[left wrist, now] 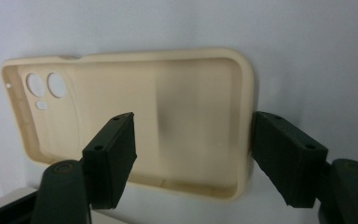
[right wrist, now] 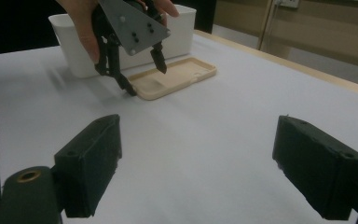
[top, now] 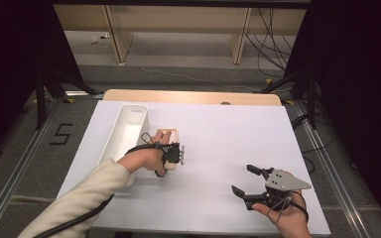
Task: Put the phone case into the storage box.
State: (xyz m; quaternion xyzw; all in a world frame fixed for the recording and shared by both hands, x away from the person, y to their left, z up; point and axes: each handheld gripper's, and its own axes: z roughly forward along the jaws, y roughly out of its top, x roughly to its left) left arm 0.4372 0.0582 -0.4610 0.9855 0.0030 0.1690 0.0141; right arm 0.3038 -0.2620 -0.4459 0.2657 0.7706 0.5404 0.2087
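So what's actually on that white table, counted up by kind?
Phone cases, cream, lying open side up: 1
Storage bins, white, oblong: 1
Hand-held grippers: 2, the left gripper straddling the case's end and the right gripper apart, jaws wide
Total: 4

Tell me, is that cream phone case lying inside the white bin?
No, the phone case lies flat on the white table just beside the white bin, with the left gripper open over its near end.
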